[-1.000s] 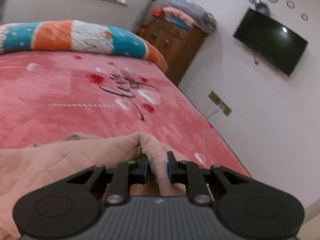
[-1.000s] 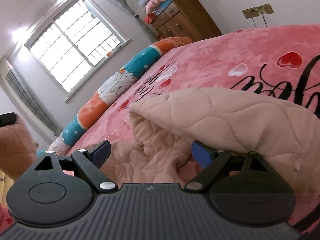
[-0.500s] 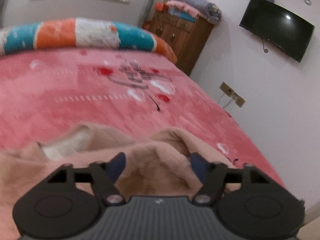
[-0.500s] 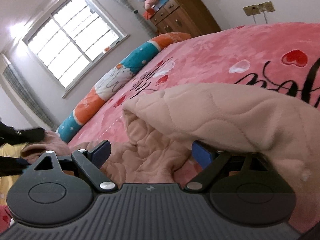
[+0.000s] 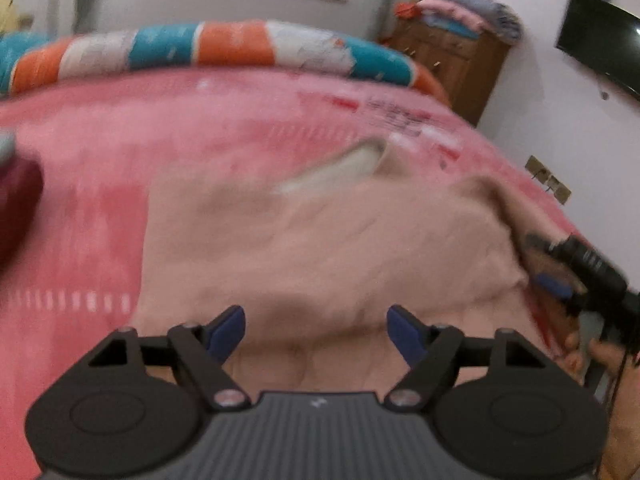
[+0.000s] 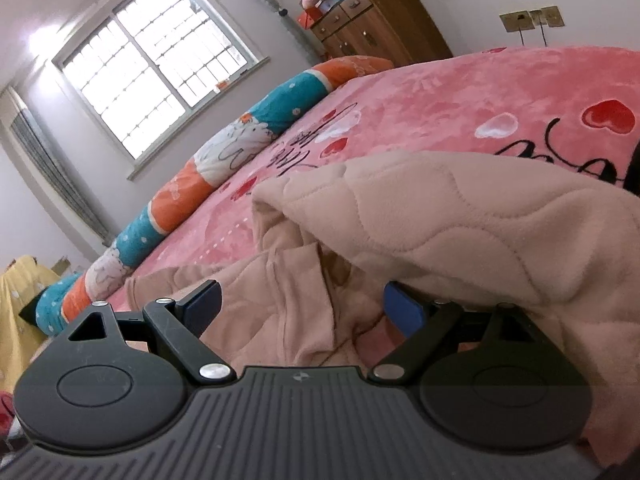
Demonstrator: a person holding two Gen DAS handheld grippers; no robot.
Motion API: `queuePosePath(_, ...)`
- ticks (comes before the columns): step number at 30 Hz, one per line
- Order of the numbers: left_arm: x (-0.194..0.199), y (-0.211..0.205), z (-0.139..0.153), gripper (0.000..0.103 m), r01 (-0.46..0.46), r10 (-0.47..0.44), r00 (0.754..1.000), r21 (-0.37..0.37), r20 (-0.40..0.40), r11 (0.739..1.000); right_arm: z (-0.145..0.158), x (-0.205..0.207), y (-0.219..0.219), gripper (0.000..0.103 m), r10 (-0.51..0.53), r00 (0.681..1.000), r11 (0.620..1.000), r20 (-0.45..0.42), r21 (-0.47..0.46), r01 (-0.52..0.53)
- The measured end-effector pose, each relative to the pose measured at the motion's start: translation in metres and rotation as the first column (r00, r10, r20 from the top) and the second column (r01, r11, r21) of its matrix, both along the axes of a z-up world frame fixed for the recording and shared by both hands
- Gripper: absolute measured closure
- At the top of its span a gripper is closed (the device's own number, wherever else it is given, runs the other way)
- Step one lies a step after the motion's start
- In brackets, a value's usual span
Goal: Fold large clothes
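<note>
A pink bedspread [image 6: 460,92] fills both views. On it lies the quilted beige garment [image 5: 340,240], bunched, with a fold draping over the right gripper [image 6: 302,304] at its 2 o'clock. Both the right and left gripper [image 5: 316,330] stand spread, gripping nothing.

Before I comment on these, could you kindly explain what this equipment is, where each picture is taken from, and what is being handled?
No robot here: a person carries a two-finger gripper in each hand, each with a fisheye camera looking along its fingers. The blurred picture comes from the left gripper, the sharp one from the right gripper. Both stand open and hold nothing. A quilted peach garment lies crumpled on a pink bedspread, with a striped bolster along its far edge. The right gripper also shows at the left view's right edge.
</note>
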State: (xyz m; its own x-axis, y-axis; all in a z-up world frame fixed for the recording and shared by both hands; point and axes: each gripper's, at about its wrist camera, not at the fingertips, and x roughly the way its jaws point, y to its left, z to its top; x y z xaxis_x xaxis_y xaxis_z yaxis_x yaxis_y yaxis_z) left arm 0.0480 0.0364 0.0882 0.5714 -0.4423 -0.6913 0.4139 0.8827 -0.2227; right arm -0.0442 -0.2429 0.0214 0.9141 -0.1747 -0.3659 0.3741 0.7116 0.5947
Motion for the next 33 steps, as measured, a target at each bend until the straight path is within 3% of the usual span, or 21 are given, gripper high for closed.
queuePosePath(4,0.008,0.008,-0.030,0.028,-0.015,0.012,0.998,-0.053,-0.063,0.998,0.000,0.005,0.002,0.000,0.018,1.000,1.000,-0.019,-0.019,-0.019)
queuePosePath(11,0.037,0.009,-0.050,0.028,-0.089,0.084,0.995,-0.114,-0.044,0.990,-0.001,0.011,0.002,0.000,0.052,0.997,0.997,-0.055,-0.060,-0.055)
queuePosePath(15,0.051,0.020,-0.053,0.035,-0.152,0.149,0.988,-0.169,-0.026,0.974,0.000,0.011,0.000,0.000,0.065,0.996,0.993,-0.062,-0.091,-0.071)
queuePosePath(24,0.055,0.053,-0.049,0.055,-0.257,0.264,0.964,-0.182,0.013,0.949,0.000,0.017,0.002,0.000,0.088,0.992,0.985,-0.096,-0.141,-0.101)
queuePosePath(28,0.054,0.068,-0.045,0.055,-0.327,0.340,0.939,-0.163,0.058,0.931,0.002,0.011,-0.002,0.000,0.090,0.991,0.983,-0.096,-0.151,-0.104)
queuePosePath(32,0.048,0.066,-0.046,0.052,-0.299,0.308,0.950,-0.135,0.053,0.945,0.003,0.008,-0.004,0.000,0.087,0.993,0.984,-0.074,-0.151,-0.097)
queuePosePath(33,0.045,0.063,-0.045,0.046,-0.279,0.287,0.956,-0.124,0.052,0.952,0.004,0.007,-0.003,0.000,0.090,0.994,0.983,-0.068,-0.156,-0.099)
